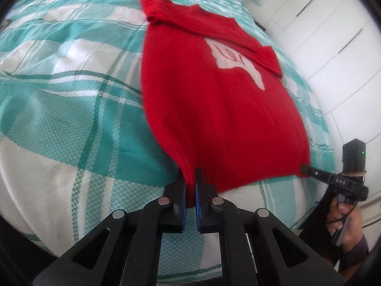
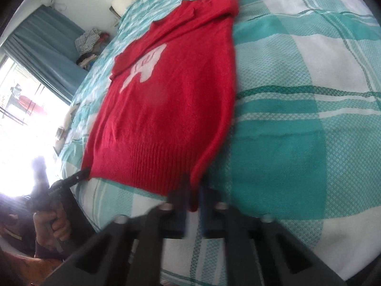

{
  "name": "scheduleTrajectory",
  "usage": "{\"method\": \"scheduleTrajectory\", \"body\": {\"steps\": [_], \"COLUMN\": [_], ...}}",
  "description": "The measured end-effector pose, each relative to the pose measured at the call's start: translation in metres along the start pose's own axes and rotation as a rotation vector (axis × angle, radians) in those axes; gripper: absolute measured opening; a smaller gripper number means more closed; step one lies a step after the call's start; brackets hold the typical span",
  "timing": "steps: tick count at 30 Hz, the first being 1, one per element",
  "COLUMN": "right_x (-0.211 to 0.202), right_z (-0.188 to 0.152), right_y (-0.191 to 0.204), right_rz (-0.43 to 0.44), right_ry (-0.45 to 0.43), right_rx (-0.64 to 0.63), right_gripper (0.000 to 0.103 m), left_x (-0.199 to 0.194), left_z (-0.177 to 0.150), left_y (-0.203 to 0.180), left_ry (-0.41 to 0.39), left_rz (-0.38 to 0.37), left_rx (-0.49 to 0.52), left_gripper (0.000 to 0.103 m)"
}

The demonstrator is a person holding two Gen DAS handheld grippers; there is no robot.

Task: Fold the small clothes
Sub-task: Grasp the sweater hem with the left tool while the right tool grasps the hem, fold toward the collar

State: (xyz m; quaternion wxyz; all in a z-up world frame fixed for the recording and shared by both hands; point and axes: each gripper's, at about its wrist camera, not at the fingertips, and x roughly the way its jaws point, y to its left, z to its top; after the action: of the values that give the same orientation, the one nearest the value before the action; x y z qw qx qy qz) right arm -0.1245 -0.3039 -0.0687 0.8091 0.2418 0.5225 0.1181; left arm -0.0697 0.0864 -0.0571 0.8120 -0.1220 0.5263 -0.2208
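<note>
A small red knitted sweater (image 1: pixel 214 109) with a white patch (image 1: pixel 235 59) on its front lies flat on the bed, sleeves folded in across the chest. My left gripper (image 1: pixel 190 178) is shut on the left corner of its ribbed hem. My right gripper (image 2: pixel 193 186) is shut on the other hem corner; it also shows in the left wrist view (image 1: pixel 307 168). In the right wrist view the sweater (image 2: pixel 166 100) stretches away from me, and the left gripper (image 2: pixel 82 175) pinches the far hem corner.
The bed has a teal and white checked cover (image 1: pixel 71 95). White cupboard doors (image 1: pixel 333 35) stand to the right of the bed. A blue curtain (image 2: pixel 47 52), a bright window and a pile of clothes (image 2: pixel 88 45) are on the other side.
</note>
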Motion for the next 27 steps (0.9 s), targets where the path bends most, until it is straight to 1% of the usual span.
{"method": "scheduleTrajectory", "body": {"steps": [3,5,8,10,12,13,15,16,18,20,23,26,27], "right_x": [-0.022,-0.038,-0.057,-0.062,-0.060,-0.056,-0.043,-0.034,-0.011,0.011,0.045,0.072,0.078], "right_z": [0.003,0.011,0.043,0.079,0.122,0.145,0.191,0.213,0.255,0.288,0.325,0.349,0.355], "right_y": [0.005,0.007,0.015,0.019,0.022,0.023,0.021,0.020,0.018,0.013,0.000,-0.011,-0.013], "right_rz": [-0.029,-0.006,0.017,0.029,0.021,0.020,0.011,0.006,-0.017,-0.031,-0.054,-0.059,-0.046], "right_ry": [-0.042,-0.076,-0.168,-0.229,-0.280,-0.302,-0.323,-0.331,-0.338,-0.347,-0.341,-0.338,-0.338], "right_rx": [-0.029,-0.022,-0.043,-0.052,-0.067,-0.068,-0.057,-0.047,-0.044,-0.031,-0.009,0.010,0.018], "right_gripper": [0.004,0.004,0.004,0.004,0.004,0.004,0.004,0.004,0.004,0.004,0.004,0.004,0.005], "left_x": [-0.016,-0.023,-0.028,-0.023,-0.012,-0.004,0.016,0.029,0.056,0.081,0.111,0.130,0.134], "left_z": [0.004,0.018,0.067,0.111,0.159,0.183,0.226,0.246,0.279,0.305,0.336,0.357,0.363], "left_y": [0.008,0.007,-0.001,-0.008,-0.013,-0.013,-0.009,-0.005,0.005,0.013,0.021,0.029,0.032], "left_ry": [-0.022,-0.043,-0.097,-0.143,-0.175,-0.179,-0.199,-0.191,-0.174,-0.162,-0.152,-0.148,-0.149], "left_rz": [-0.035,-0.078,-0.126,-0.142,-0.144,-0.141,-0.108,-0.107,-0.091,-0.062,-0.022,-0.005,0.006], "left_rx": [-0.056,-0.071,-0.055,-0.037,-0.038,-0.043,-0.067,-0.091,-0.152,-0.183,-0.205,-0.243,-0.256], "left_gripper": [0.003,0.003,0.003,0.003,0.003,0.003,0.003,0.003,0.003,0.003,0.003,0.008,0.018]}}
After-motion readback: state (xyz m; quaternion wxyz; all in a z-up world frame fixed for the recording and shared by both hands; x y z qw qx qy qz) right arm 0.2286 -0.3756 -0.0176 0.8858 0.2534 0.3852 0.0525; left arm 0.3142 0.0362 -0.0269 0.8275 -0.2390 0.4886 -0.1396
